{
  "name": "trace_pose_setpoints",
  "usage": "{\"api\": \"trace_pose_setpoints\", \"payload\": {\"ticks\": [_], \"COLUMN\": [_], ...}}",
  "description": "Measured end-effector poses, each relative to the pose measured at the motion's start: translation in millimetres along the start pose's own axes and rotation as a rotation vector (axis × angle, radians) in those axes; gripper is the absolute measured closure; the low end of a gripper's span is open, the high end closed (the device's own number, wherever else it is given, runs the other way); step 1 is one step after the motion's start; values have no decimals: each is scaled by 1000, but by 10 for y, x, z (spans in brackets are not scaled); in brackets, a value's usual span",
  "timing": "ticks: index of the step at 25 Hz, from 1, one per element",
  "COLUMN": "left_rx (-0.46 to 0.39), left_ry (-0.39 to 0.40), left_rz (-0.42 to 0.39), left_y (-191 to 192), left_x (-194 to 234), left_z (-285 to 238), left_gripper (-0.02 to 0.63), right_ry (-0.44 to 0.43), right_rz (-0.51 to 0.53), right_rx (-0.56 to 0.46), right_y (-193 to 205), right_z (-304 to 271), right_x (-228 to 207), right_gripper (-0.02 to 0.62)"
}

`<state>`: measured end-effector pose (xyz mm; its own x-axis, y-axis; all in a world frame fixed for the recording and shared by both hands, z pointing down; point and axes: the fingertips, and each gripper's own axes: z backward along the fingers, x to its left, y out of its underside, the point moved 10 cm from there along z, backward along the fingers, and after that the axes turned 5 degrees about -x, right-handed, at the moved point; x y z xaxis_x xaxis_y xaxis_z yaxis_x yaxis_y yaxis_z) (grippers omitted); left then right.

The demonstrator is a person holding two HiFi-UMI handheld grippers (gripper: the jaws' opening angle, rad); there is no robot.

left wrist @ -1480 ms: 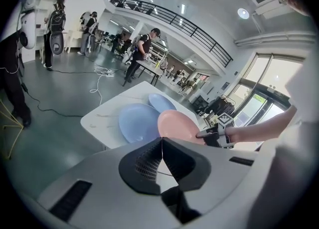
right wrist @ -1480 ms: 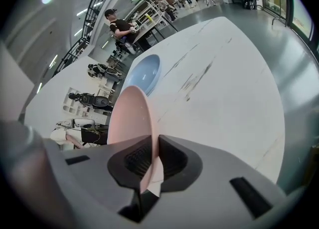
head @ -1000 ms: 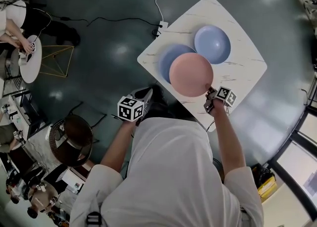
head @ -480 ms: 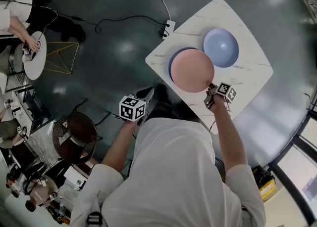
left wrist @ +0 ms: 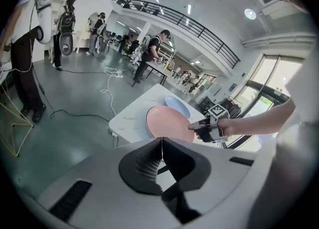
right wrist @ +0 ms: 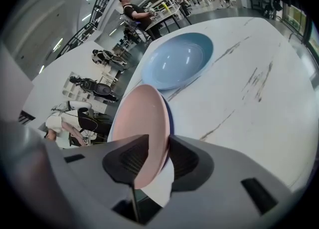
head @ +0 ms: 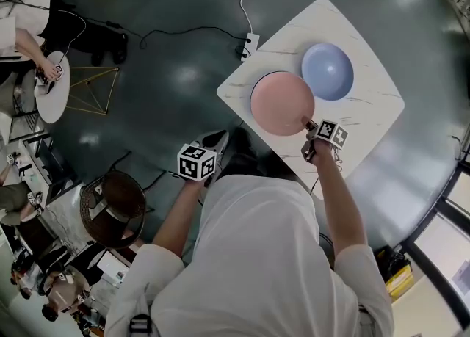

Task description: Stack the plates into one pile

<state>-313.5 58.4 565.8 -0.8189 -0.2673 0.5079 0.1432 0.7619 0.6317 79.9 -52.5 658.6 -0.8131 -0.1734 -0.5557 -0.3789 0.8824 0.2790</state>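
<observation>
A pink plate point(head: 283, 103) lies on a dark blue plate point(head: 258, 81), of which only a thin rim point(right wrist: 169, 115) shows. A light blue plate point(head: 327, 71) sits just beyond them on the white marble table point(head: 367, 115). My right gripper point(head: 308, 125) is at the pink plate's near edge. Its jaws are opening, and the pink rim point(right wrist: 142, 128) stands between the pads without being pressed. My left gripper point(left wrist: 162, 140) is shut on nothing and hangs off the table's near left side, pointing toward the pink plate point(left wrist: 167, 123).
A power strip point(head: 250, 38) and its cable lie on the dark floor beyond the table's far corner. A round brown stool point(head: 110, 207) stands at my left, and other people work at small tables point(head: 48, 86) farther left.
The pink plate has slid left over the dark blue plate and now covers nearly all of it. My right gripper followed it. My left gripper stayed put.
</observation>
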Motion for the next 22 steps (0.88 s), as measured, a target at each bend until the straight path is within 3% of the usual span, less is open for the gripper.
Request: {"api": "trace_pose_setpoints", "payload": {"ticks": [16,22], "left_rx": [12,37], "left_ry": [86,121], "left_rz": [-47,-103], "left_y": [-112,-222], "left_x": [-103,-217], "left_z": [-256,-362], "left_gripper": [592,592], "right_ry": [-60,-71], "right_rz": [137,168], "right_rx": [-100,-173], "right_y": [36,55], "right_z": [526,748], "right_x": [-27,-111], "right_gripper": [460,536]}}
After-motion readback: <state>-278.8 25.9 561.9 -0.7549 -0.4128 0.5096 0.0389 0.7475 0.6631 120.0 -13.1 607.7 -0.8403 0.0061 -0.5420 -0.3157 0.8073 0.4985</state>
